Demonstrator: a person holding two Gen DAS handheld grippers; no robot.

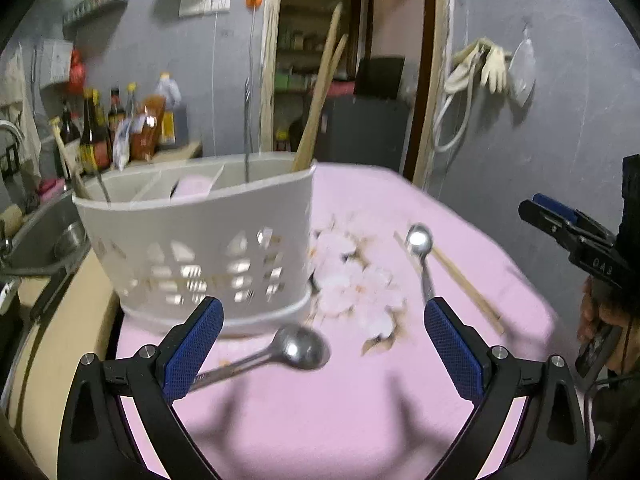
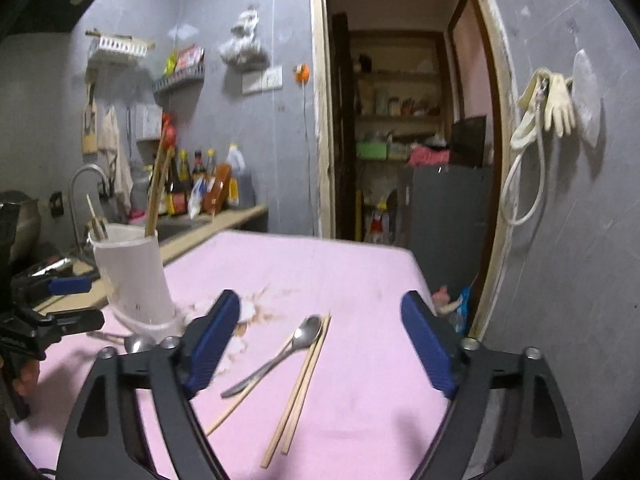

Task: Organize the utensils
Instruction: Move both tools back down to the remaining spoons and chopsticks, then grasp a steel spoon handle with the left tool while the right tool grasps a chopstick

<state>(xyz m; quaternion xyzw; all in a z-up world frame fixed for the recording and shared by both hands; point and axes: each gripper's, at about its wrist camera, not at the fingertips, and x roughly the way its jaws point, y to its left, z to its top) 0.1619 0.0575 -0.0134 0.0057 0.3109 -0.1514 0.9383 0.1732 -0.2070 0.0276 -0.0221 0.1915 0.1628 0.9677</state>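
We have both grippers over the pink cloth (image 2: 360,272), neither holding anything. The left gripper (image 1: 324,344) stands wide open, and the big spoon (image 1: 296,348) lies on the cloth between its fingers, bowl ahead, handle running back toward the left-hand pad; the white utensil caddy (image 1: 200,248) stands just beyond, ahead and to the left, with chopsticks already upright in it. The right gripper (image 2: 320,344) is open too, with nothing between the pads; the small spoon (image 2: 288,350) and the loose chopsticks (image 2: 300,388) lie ahead of it, between its fingers.

For the left we judge the handle the better hold (the bowl is rounded and would likely slip), so we should come down square over it, pads either side, touch the cloth lightly, close, then lift clear before swinging to a caddy compartment
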